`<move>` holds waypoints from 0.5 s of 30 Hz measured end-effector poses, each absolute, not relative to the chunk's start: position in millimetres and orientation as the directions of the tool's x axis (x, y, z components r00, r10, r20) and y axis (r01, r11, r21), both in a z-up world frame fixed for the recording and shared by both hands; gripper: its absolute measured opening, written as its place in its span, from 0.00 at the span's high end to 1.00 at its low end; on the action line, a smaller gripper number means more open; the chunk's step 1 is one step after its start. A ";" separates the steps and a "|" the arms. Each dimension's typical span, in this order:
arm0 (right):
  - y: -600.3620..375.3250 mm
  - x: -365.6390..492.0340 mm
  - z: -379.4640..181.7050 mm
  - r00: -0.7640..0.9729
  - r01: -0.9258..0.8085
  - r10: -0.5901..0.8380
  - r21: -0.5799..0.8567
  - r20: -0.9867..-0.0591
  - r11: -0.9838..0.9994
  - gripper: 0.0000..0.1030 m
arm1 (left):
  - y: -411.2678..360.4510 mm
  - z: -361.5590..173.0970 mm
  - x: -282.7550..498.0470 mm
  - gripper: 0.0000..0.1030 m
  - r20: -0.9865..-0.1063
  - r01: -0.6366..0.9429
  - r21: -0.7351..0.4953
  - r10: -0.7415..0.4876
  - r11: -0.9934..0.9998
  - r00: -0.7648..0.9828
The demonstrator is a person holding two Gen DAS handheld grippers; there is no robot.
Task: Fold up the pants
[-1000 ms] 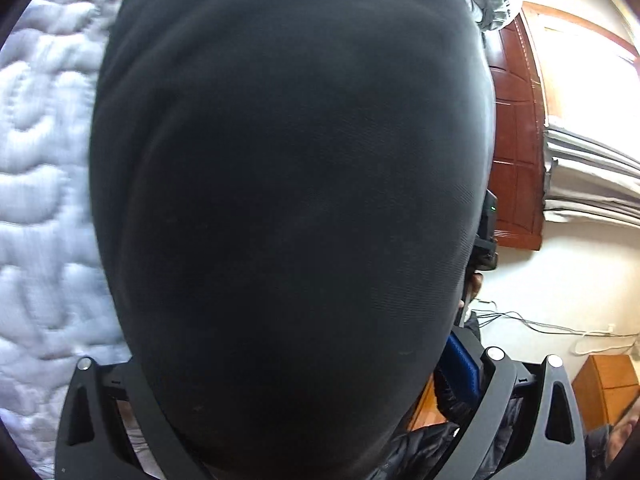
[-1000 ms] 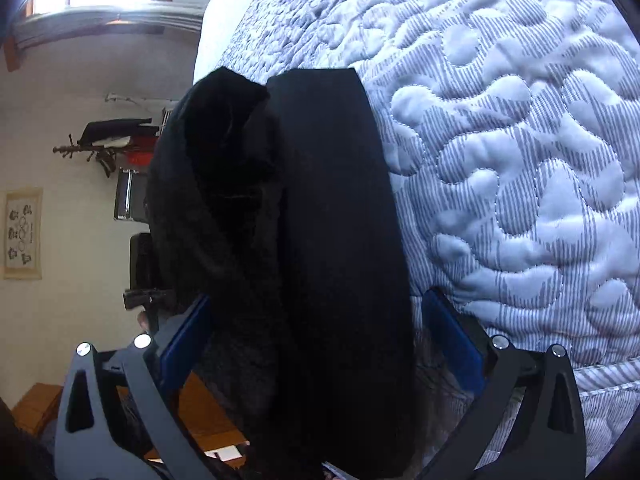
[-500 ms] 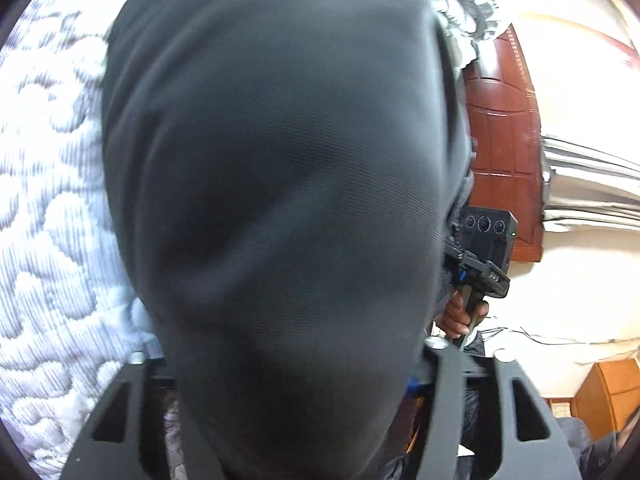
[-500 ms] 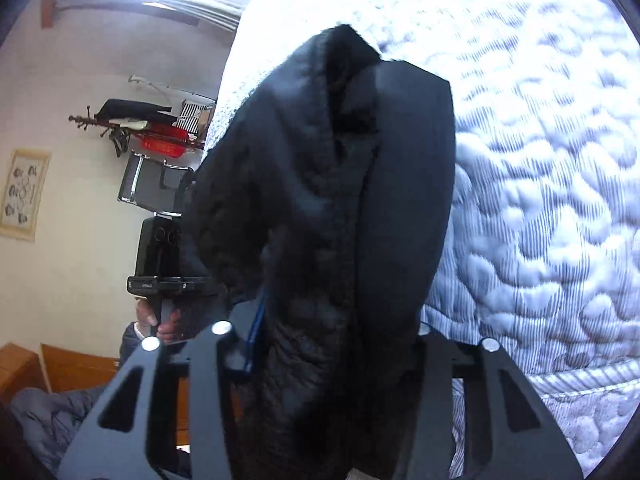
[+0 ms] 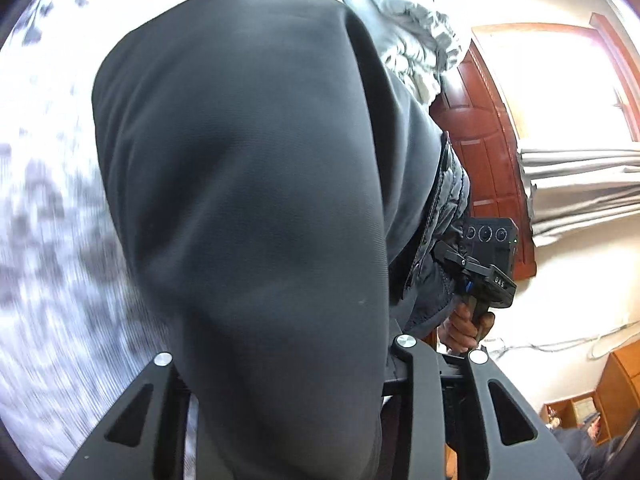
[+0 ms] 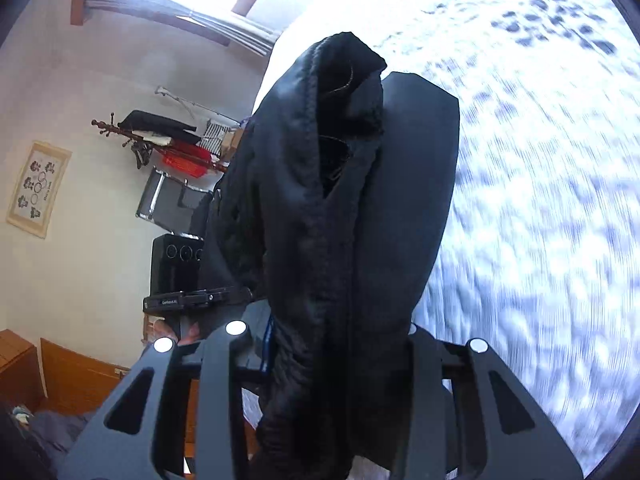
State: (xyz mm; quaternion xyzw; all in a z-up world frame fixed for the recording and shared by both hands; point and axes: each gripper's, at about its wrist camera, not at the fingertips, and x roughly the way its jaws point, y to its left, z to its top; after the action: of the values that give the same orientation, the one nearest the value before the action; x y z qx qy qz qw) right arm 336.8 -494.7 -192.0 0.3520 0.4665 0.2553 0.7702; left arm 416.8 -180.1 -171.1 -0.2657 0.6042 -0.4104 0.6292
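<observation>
The black pants (image 5: 256,200) fill the left wrist view, pinched between the jaws of my left gripper (image 5: 280,364), which is shut on the cloth. In the right wrist view the pants (image 6: 340,208) hang bunched, with the fleecy inner side showing, and my right gripper (image 6: 324,336) is shut on them. Both grippers hold the pants lifted over the quilted white-and-blue mattress (image 6: 540,200). The right gripper (image 5: 480,276) shows in the left wrist view, and the left gripper (image 6: 180,276) shows in the right wrist view. The fingertips are hidden by cloth.
A red-brown wooden door (image 5: 484,152) and grey curtains (image 5: 580,192) are beyond the bed. A coat rack with clothes (image 6: 160,136), a wall picture (image 6: 38,188) and wooden furniture (image 6: 72,376) stand by the wall. Crumpled grey bedding (image 5: 404,40) lies at the far end.
Both grippers have closed from wide open onto the pants and lifted them off the mattress. The mattress is now blurred by motion.
</observation>
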 end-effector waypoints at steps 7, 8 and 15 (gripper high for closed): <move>-502.9 408.9 -206.6 0.401 -0.020 0.732 0.794 -0.550 0.608 0.67 | -175.2 -176.2 482.2 0.66 -0.578 0.186 -0.806 -0.814 0.561 -0.049; -502.7 416.6 -211.9 0.395 -0.011 0.730 0.792 -0.557 0.610 0.67 | -178.4 -177.8 490.0 0.65 -0.589 0.190 -0.799 -0.807 0.571 -0.049; -504.7 453.2 -237.3 0.374 0.034 0.736 0.801 -0.565 0.598 0.66 | -174.9 -202.9 516.5 0.61 -0.600 0.164 -0.793 -0.799 0.586 -0.044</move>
State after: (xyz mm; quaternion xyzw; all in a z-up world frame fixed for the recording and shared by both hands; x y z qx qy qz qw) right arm 453.2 -504.7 -237.3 0.3800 0.5062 0.2381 0.7366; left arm 516.5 -174.9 -202.9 -0.2570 0.6175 -0.3753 0.6417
